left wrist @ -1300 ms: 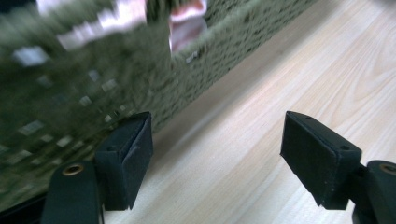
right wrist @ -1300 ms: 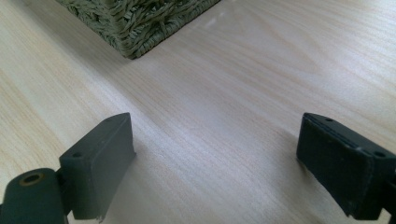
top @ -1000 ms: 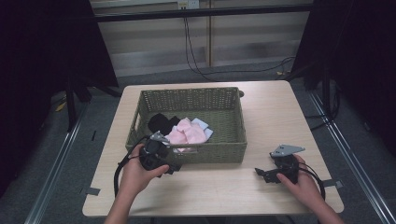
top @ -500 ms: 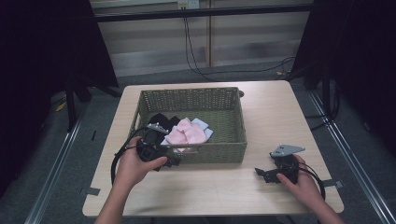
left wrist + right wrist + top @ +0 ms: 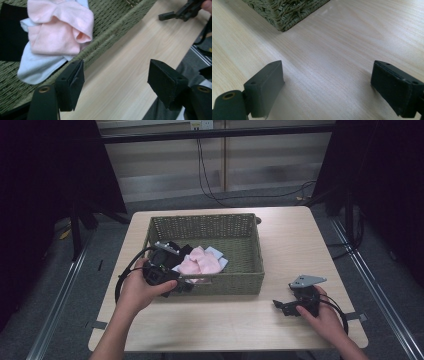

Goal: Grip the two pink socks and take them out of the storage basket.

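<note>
High view: left gripper (image 5: 186, 284), jaws apart, at wicker basket (image 5: 235, 281) near rim; pink cloth (image 5: 200, 262) inside, not yet grasped. Right gripper (image 5: 278, 306) open, idle right of basket.

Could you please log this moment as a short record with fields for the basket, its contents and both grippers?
basket: green woven basket on the wooden table
contents: pink cloth on top, light blue cloth under it, black cloth beside them
left gripper: left gripper open, at the basket's near wall, nothing held
right gripper: right gripper open, low over bare table, apart from the basket
</note>
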Tool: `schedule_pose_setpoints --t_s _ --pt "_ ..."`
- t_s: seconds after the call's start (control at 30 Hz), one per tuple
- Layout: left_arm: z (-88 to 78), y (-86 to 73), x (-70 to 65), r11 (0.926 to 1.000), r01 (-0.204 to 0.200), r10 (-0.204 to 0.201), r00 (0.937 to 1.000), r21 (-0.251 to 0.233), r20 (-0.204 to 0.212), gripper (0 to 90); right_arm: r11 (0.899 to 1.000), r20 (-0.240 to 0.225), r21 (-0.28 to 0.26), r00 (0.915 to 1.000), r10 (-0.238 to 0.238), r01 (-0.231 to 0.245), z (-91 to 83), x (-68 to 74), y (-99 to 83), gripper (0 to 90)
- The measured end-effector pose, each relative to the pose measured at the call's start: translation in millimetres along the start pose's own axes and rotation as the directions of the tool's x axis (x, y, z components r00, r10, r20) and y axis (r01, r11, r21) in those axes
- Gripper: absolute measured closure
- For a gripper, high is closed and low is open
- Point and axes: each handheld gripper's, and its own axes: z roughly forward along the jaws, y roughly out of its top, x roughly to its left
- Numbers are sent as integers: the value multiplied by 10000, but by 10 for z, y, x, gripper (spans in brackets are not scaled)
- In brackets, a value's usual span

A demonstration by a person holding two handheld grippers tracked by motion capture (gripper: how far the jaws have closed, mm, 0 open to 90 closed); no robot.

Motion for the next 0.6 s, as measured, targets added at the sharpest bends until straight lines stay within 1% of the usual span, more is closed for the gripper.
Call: schedule_pose_setpoints --t_s 0.03,0.1,0.17,0.27,0.37,0.4,0.43,0.47,0.57,0.6 --pt "-8 26 7 10000 -44 45 10000 50 -38 293 10000 0 1 10000 1 -1 0 0 0 107" --pt "-10 72 10 9999 127 -127 9999 -35 -3 294 10000 0 0 10000 1 -1 0 0 0 107" --pt "-8 123 29 10000 42 -42 10000 89 -21 296 10000 0 -11 10000 -14 14 1 -1 0 107" --pt "3 196 52 9998 153 -153 9999 90 -17 300 10000 -2 -9 10000 -12 12 1 -1 0 107" --pt "15 267 72 9997 186 -183 9996 152 -211 308 10000 -5 -16 10000 -21 21 1 -2 0 107" --pt "21 287 81 9996 254 -252 9995 139 -196 310 10000 -1 1 10000 5 -5 0 0 0 107" --pt "26 309 97 9996 219 -216 9996 158 -162 312 10000 -4 -18 10000 -22 22 1 -1 0 107" --pt "35 327 111 9994 324 -321 9993 150 -182 313 10000 -2 -8 10000 -7 7 1 0 0 107" --pt "71 379 168 9986 456 -446 9983 257 -387 316 10000 0 -30 10000 13 -13 2 1 1 107" --pt "83 395 190 9984 491 -480 9982 287 -372 317 10000 2 -33 10000 10 -10 2 0 1 107"
